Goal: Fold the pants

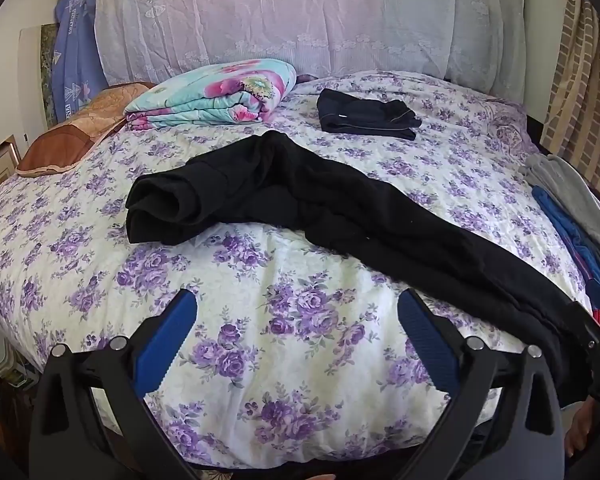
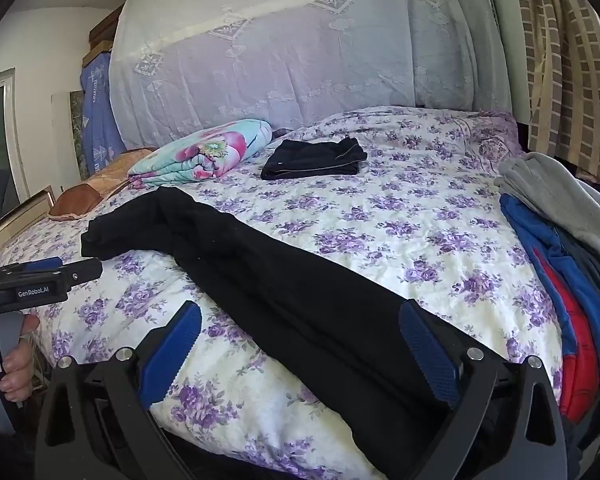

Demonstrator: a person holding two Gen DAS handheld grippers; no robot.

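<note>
Black pants point(image 1: 300, 196) lay stretched across a flowered bed point(image 1: 260, 280). Both claws, left point(image 1: 298, 340) and right point(image 2: 300, 350), stood wide (holding nothing).

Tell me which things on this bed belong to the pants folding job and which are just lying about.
Part of the job:
- black pants, stretched across the bed, unfolded
- left tool, open
- right tool, open, pants between its fingers

Just lying about:
- folded dark garment
- floral blanket, folded
- brown pillow
- pile of clothes at the bed's edge
</note>
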